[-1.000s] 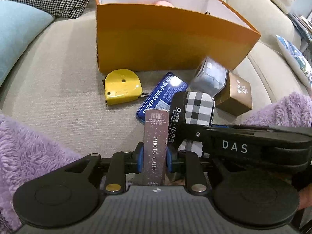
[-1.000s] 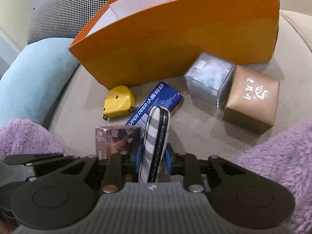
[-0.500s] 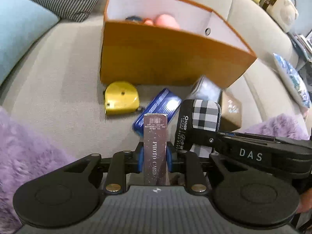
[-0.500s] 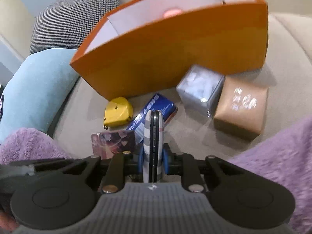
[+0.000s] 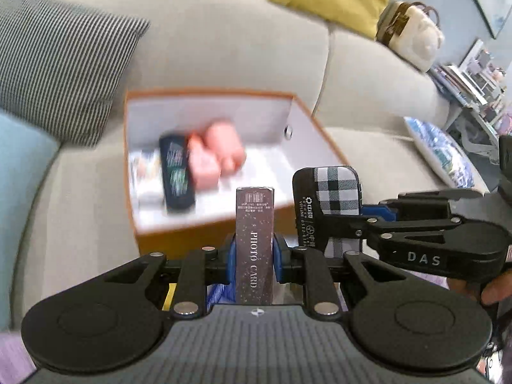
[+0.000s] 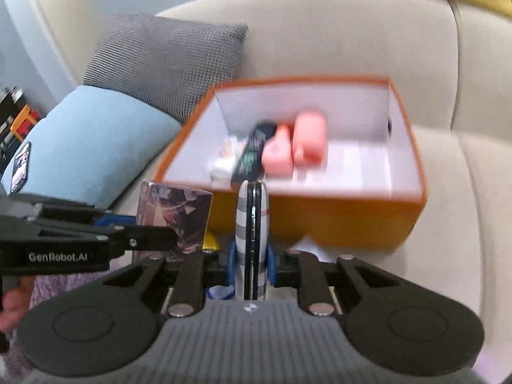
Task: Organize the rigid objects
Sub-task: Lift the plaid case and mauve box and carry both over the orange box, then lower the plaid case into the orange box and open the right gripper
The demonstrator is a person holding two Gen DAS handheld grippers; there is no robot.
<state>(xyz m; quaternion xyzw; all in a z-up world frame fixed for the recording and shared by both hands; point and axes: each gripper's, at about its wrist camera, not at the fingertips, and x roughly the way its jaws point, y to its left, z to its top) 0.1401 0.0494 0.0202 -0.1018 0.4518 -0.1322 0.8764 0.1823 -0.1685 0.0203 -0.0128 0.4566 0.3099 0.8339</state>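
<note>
a: what do the fingers have?

b: left gripper is clamped on the upright photo card box; right gripper pinches the plaid case edge-on.

a: and beyond?

b: both are held above the near wall of the open orange box on the sofa, with blurred pink items inside.

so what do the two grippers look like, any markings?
Both are matte black with blue pads. The left gripper reads "GenRobot.AI" in white on its side; the right gripper reads "DAS". Each has round side discs, silver screws and a grey ribbed body.
</note>
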